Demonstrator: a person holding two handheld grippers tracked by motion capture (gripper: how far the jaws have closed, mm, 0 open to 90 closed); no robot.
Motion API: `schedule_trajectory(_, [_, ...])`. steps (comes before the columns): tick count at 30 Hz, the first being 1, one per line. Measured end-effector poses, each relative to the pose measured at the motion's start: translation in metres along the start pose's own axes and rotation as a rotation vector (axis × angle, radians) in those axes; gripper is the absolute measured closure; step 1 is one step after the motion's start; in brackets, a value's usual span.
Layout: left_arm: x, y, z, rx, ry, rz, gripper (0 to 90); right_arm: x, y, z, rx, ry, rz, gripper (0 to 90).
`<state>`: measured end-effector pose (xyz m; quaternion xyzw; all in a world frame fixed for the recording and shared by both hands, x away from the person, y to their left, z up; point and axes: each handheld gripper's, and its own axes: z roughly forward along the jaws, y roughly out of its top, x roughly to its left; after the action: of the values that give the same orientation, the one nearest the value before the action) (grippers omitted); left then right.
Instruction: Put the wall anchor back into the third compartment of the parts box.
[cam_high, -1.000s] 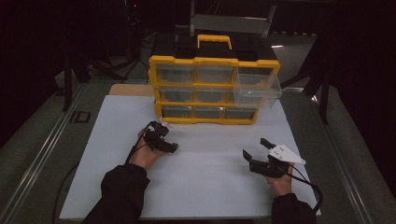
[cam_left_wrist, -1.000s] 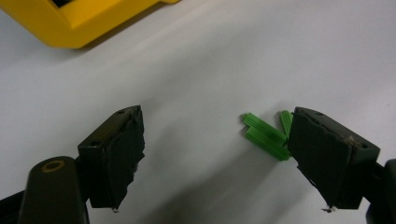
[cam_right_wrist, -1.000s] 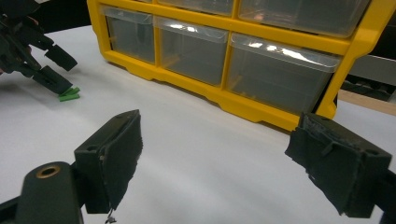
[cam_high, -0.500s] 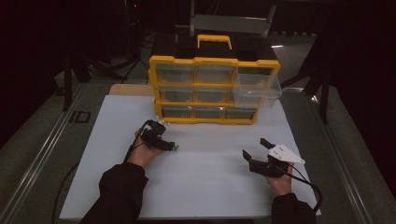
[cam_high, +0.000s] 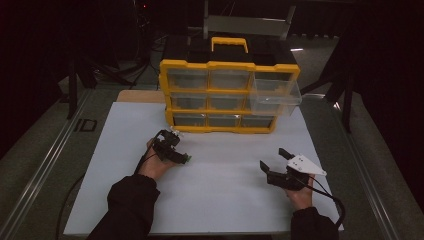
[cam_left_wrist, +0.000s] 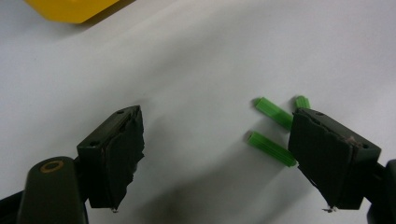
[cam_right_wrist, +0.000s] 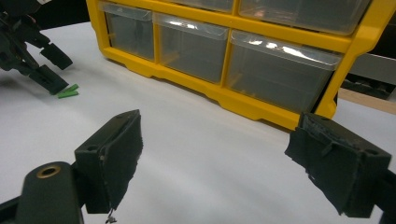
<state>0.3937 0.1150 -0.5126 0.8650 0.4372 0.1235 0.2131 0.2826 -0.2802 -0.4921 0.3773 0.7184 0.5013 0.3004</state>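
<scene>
Three green plugs (cam_left_wrist: 271, 148), small ribbed plastic sticks, are lying on the smooth white sheet (cam_high: 220, 200) that is covering the bench. They are sitting just beside the right-hand jaw of the left tongs (cam_left_wrist: 217, 158), one of them partly hidden behind that jaw, so its full length cannot be told. In the right gripper view the same plugs (cam_right_wrist: 68, 92) are resting right at the tips of the left tongs (cam_right_wrist: 52, 70). The left tongs (cam_high: 172, 148) are standing released, their jaws having just been opening a little, with bare sheet between the flat, black, rough-edged pads and no plug pressed by them.

The right tongs (cam_right_wrist: 219, 170) are also hanging released, jaws wide apart over bare sheet, well apart from the plugs. In the high view the right tongs (cam_high: 274, 164) are carrying a grey three-cornered plate, and a black cable is trailing from each of the two tongs.

Ahead of both tongs a yellow plastic box (cam_high: 229, 67) is standing with a black top and a yellow handle. It is holding nine clear, glossy drawers in three rows; one drawer (cam_high: 276, 92), at the upper right, is sticking out. Nothing is lying between the left tongs and the plugs.
</scene>
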Motion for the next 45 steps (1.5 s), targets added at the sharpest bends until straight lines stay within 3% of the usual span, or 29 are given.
schedule_trajectory(7, [0.004,-0.003,-0.004,0.016,-0.022,0.000,26.4,0.000,0.000,0.000,0.000,0.004,0.007,15.6])
schedule_trajectory(18, [0.003,0.001,-0.008,0.050,-0.063,0.043,56.6,-0.001,0.000,0.000,0.003,0.003,0.013,15.7])
schedule_trajectory(27, [0.002,0.004,-0.009,0.090,-0.090,0.070,74.0,-0.001,0.000,0.000,0.002,0.006,0.014,15.8])
schedule_trajectory(32, [0.001,0.008,-0.008,0.115,-0.090,0.081,76.2,0.000,0.000,0.000,0.002,0.012,0.017,15.8])
schedule_trajectory(39, [0.004,0.009,-0.007,0.126,-0.130,0.060,84.5,0.000,0.000,0.000,-0.003,0.019,0.021,16.0])
schedule_trajectory(45, [0.009,0.010,-0.006,0.132,-0.162,0.067,85.0,0.000,0.000,0.000,-0.009,0.027,0.020,16.0])
